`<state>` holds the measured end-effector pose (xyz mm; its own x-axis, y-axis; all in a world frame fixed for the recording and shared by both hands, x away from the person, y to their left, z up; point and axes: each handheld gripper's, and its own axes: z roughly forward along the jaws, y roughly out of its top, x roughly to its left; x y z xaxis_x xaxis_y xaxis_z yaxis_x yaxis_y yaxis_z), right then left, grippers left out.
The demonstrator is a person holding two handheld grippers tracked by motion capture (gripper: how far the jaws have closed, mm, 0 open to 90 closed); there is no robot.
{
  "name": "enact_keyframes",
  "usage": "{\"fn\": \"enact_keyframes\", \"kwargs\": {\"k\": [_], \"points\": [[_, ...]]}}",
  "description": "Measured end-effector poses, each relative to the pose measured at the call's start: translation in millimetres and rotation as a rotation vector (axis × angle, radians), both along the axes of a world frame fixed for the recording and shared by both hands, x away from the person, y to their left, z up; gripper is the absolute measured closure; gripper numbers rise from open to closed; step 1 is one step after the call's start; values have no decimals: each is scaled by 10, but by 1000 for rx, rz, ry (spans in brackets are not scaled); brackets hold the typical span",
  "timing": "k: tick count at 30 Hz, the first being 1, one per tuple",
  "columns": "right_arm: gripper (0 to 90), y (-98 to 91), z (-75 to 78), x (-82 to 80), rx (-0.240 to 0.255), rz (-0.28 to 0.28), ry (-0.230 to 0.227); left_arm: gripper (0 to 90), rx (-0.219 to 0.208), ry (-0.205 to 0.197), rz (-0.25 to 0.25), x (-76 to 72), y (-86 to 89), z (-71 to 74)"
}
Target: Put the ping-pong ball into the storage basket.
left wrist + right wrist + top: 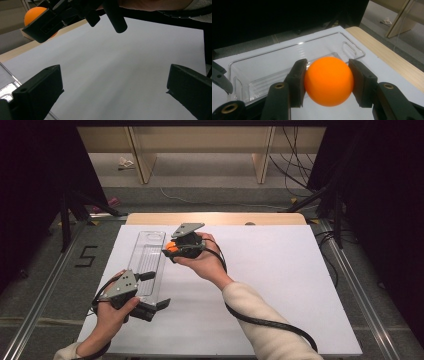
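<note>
your right gripper (328, 82) clamps the orange ball (329, 81) across its middle, above the clear tray (287, 57). it's probably light, smooth, slippery; keep pads centred. left gripper (113, 87) jaws stand apart, empty.

Left hand (111, 312), near front-left corner of the table: holds the black two-jaw left gripper (150, 292), jaws spread wide with nothing between them, pointing right. Right hand (202, 260), cream-sleeved forearm crossing from the front edge: holds the black right gripper (172, 249) raised, pointing left, jaws clamped on a load.
</note>
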<state>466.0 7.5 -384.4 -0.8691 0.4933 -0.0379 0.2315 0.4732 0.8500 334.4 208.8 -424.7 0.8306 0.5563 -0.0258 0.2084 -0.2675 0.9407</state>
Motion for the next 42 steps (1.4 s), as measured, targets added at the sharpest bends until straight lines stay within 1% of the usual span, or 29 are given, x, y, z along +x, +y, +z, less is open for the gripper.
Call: {"fn": "enact_keyframes", "kwargs": {"k": [42], "points": [[516, 161, -2, 50, -14, 14, 8, 0, 1, 0, -2, -6, -4, 1]]}}
